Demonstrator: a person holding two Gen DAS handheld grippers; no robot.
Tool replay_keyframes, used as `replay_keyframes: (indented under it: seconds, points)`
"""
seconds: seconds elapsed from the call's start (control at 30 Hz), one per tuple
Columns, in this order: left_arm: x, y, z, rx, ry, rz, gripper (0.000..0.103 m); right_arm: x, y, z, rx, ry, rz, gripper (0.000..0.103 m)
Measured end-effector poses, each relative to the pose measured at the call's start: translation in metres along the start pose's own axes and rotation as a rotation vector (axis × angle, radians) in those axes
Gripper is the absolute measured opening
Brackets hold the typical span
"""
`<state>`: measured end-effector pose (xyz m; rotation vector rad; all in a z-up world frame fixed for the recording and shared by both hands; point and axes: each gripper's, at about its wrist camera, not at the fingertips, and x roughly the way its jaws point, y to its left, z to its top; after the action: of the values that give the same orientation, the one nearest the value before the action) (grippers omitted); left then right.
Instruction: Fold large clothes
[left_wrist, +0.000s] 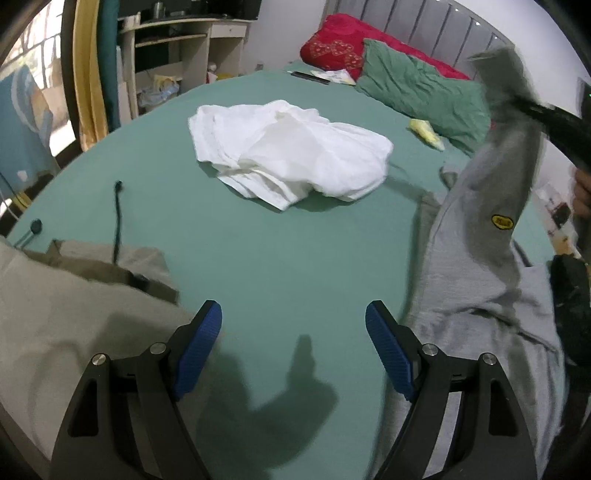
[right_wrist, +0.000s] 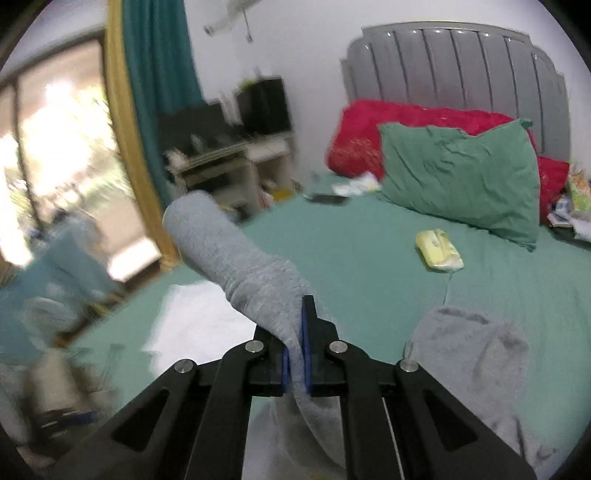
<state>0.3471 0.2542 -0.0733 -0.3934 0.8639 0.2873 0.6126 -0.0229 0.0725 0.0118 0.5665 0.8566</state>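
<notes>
1. Left wrist view: the left gripper (left_wrist: 293, 317) hangs over the near part of the green-sheeted bed (left_wrist: 280, 254) with its blue-padded jaws spread wide and nothing between them; only bare sheet and a shadow lie below.
2. A crumpled white garment (left_wrist: 291, 155) lies near the middle of the bed, apart from everything else.
3. A beige garment with a dark drawstring (left_wrist: 74, 306) lies at the bed's near left edge, just beside the left jaw.
4. A grey knit sweatshirt with a small yellow badge (left_wrist: 495, 206) rises from the bed's near right edge, one part lifted up, the rest pooled on the sheet.
5. At its raised end the right gripper (left_wrist: 532, 107) shows as a dark blurred arm pinching the cloth; part of a hand (left_wrist: 581, 195) is at the frame's right edge.
6. At the head end lie a green pillow (left_wrist: 421, 96) and a red patterned pillow (left_wrist: 351, 44), with a small yellow packet (left_wrist: 426, 133) beside the green pillow.
7. Right wrist view: the right gripper (right_wrist: 297, 354) has its jaws pressed together on a fold of the grey sweatshirt (right_wrist: 236, 258), a sleeve-like tube of which stands up to the left.
8. More of the sweatshirt lies on the bed (right_wrist: 369, 258) at lower right.
9. The green pillow (right_wrist: 461, 177), the red pillow (right_wrist: 369, 133) and a grey ribbed headboard (right_wrist: 461, 62) are at the far end; the yellow packet (right_wrist: 437, 251) lies on the sheet in front of the green pillow.
</notes>
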Motion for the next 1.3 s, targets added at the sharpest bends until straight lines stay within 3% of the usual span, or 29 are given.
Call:
replay_keyframes:
  seconds: [0.1,0.17,0.2,0.23,0.27,0.3,0.4,0.5,0.63,0.77,0.9,0.93,0.97,1.03,1.07,1.2,1.3]
  points:
    - [-0.002,-0.015,-0.010,0.014,0.014,-0.076,0.084,-0.085,-0.035,-0.030,0.081,-0.020,0.068,0.008]
    - [-0.002,-0.028,-0.016,0.044,0.020,-0.095,0.084,-0.132,-0.070,-0.074,0.199,0.009,0.099,0.011]
    - [-0.003,-0.036,-0.020,0.068,0.020,-0.110,0.084,-0.154,-0.089,-0.105,0.266,0.036,0.105,0.021]
    - [-0.003,-0.043,-0.023,0.085,0.019,-0.125,0.084,-0.169,-0.105,-0.131,0.313,0.067,0.066,0.032]
    - [-0.002,-0.051,-0.027,0.103,0.022,-0.145,0.084,-0.184,-0.117,-0.157,0.351,0.098,0.006,0.052]
    - [-0.002,-0.057,-0.029,0.112,0.028,-0.156,0.084,-0.202,-0.130,-0.189,0.405,0.127,-0.065,0.058]
    - [-0.003,-0.072,-0.031,0.132,0.030,-0.200,0.084,-0.257,-0.149,-0.262,0.543,0.124,-0.177,0.059]
    - [-0.005,-0.087,-0.031,0.178,-0.005,-0.219,0.084,-0.290,-0.150,-0.296,0.610,0.127,-0.260,0.060]
    - [0.006,-0.104,-0.030,0.227,-0.007,-0.210,0.084,-0.270,-0.133,-0.271,0.541,0.244,-0.304,0.060]
    - [0.017,-0.105,-0.042,0.250,0.054,-0.161,0.084,-0.192,-0.118,-0.218,0.474,0.348,-0.307,0.060]
    - [0.026,-0.106,-0.050,0.271,0.073,-0.139,0.084,-0.104,-0.145,-0.216,0.629,0.546,-0.390,0.060]
    - [0.026,-0.106,-0.051,0.269,0.077,-0.140,0.084,-0.097,-0.152,-0.221,0.666,0.562,-0.399,0.060]
    - [0.026,-0.106,-0.052,0.267,0.082,-0.147,0.084,-0.090,-0.160,-0.226,0.715,0.562,-0.405,0.062]
    - [0.023,-0.108,-0.053,0.283,0.085,-0.166,0.084,-0.091,-0.166,-0.219,0.737,0.491,-0.426,0.055]
    - [0.022,-0.108,-0.053,0.289,0.078,-0.171,0.084,-0.093,-0.166,-0.212,0.714,0.461,-0.441,0.020]
    - [0.017,-0.102,-0.050,0.275,0.062,-0.183,0.084,-0.106,-0.153,-0.178,0.614,0.401,-0.461,0.020]
    - [0.015,-0.092,-0.045,0.224,0.050,-0.182,0.084,-0.134,-0.124,-0.124,0.520,0.213,-0.366,0.020]
